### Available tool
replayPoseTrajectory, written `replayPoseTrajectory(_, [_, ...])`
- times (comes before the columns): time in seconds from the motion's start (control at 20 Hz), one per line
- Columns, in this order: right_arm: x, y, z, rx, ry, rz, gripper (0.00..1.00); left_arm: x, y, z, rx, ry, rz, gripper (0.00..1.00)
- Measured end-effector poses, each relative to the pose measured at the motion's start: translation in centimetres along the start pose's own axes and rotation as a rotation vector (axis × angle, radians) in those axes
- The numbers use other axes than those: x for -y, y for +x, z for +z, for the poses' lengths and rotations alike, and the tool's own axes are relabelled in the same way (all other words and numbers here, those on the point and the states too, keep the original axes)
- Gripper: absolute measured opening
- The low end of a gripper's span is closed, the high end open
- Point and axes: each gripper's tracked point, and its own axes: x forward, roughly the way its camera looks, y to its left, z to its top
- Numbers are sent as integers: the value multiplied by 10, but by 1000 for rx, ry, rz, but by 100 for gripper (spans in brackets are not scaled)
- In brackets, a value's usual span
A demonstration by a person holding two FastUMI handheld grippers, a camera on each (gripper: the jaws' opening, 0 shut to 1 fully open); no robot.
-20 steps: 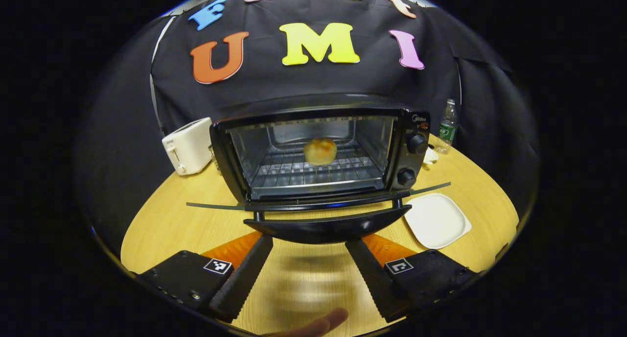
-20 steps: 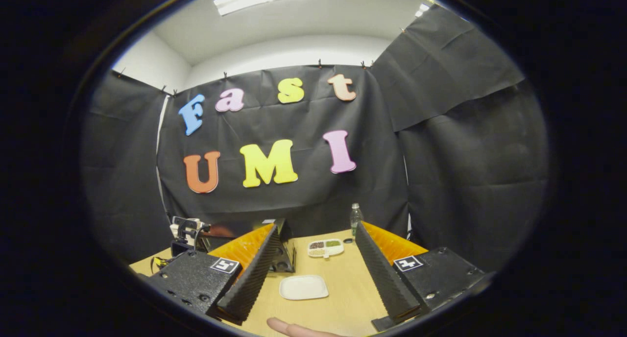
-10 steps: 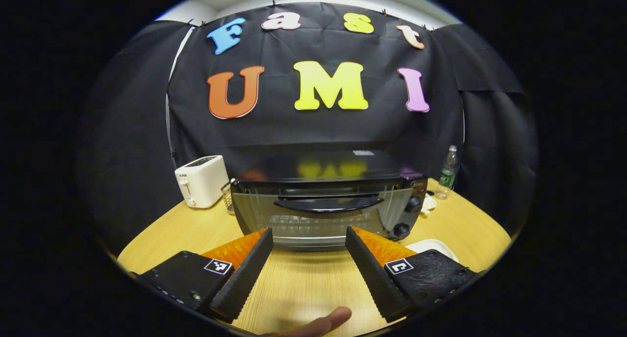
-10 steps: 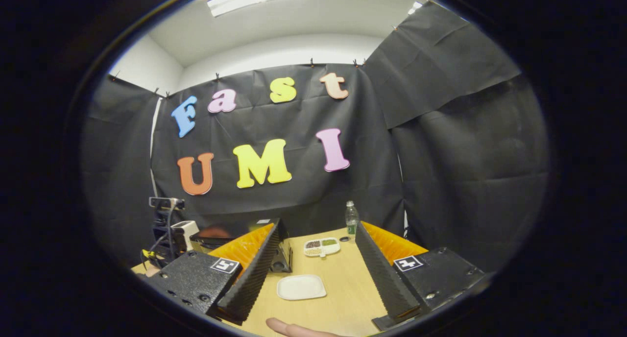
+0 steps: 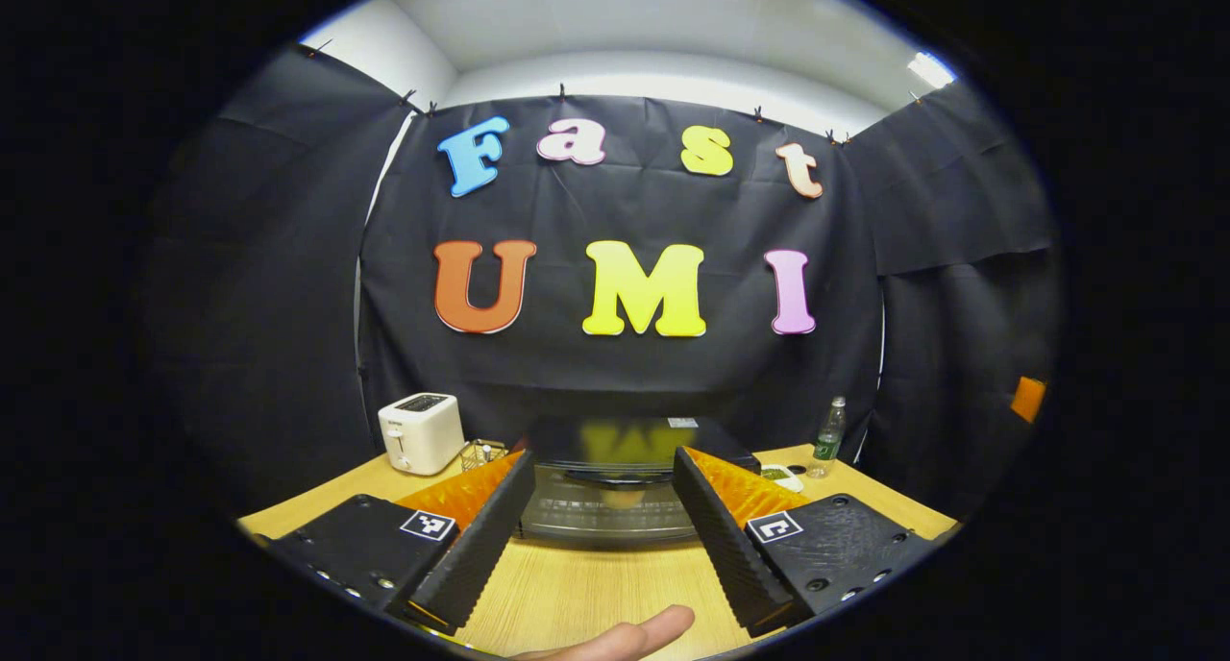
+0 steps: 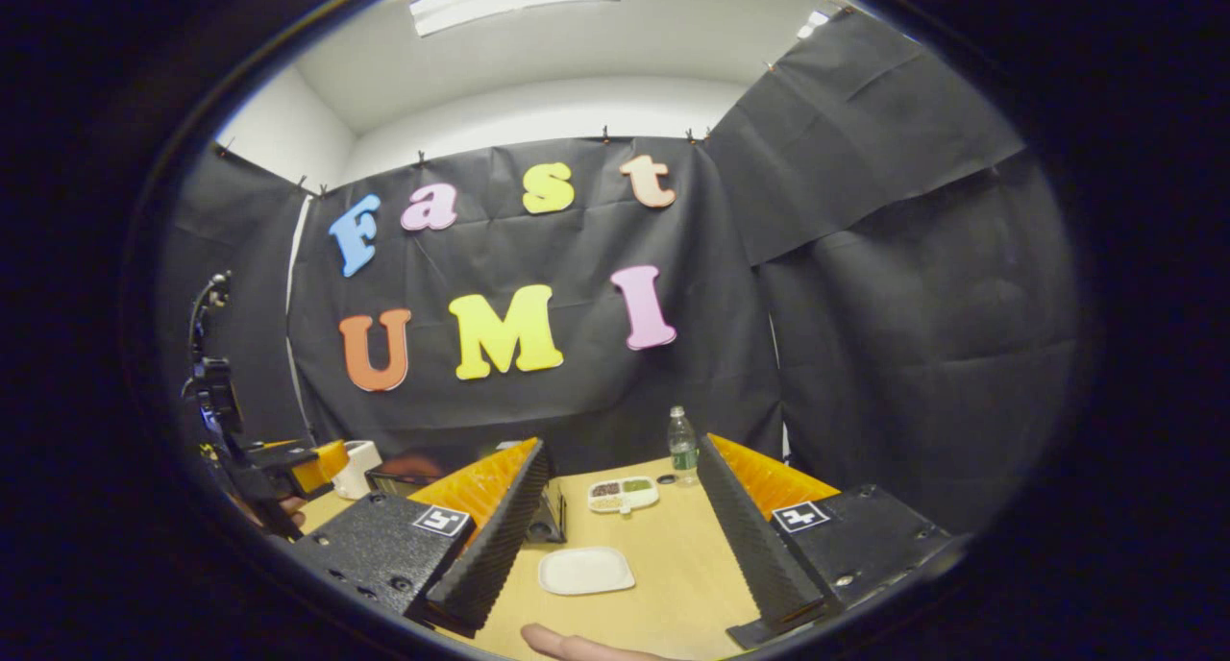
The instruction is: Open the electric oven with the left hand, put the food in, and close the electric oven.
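The black electric oven with a glass door (image 5: 603, 493), door up, sits on the round wooden table (image 5: 577, 594) beyond the left gripper (image 5: 602, 507), fingers apart and empty, as are the right gripper (image 6: 620, 517) fingers around the square white plate (image 6: 585, 570).

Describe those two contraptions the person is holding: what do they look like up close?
Each tool, the left tool and the right tool, has two long wedge-shaped fingers with ribbed inner faces, fixed to black textured blocks with small screws. Each block carries a square black-and-white marker. In the right gripper view the left tool also shows farther off, with a dark upright mount.
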Motion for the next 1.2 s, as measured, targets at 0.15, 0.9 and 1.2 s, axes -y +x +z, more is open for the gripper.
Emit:
replayPoseTrajectory(0.15, [-9, -3, -4, -10, -16, 29, 94, 11, -31, 17, 16, -30, -40, 84])
replayPoseTrajectory(0.9, [-31, -21, 6, 35, -115, 130, 94, 18, -98, 7, -19, 85, -58, 96])
replayPoseTrajectory(1.2, [-46, -22, -4, 8, -150, 180, 94, 11, -101, 0, -39, 116, -33, 96])
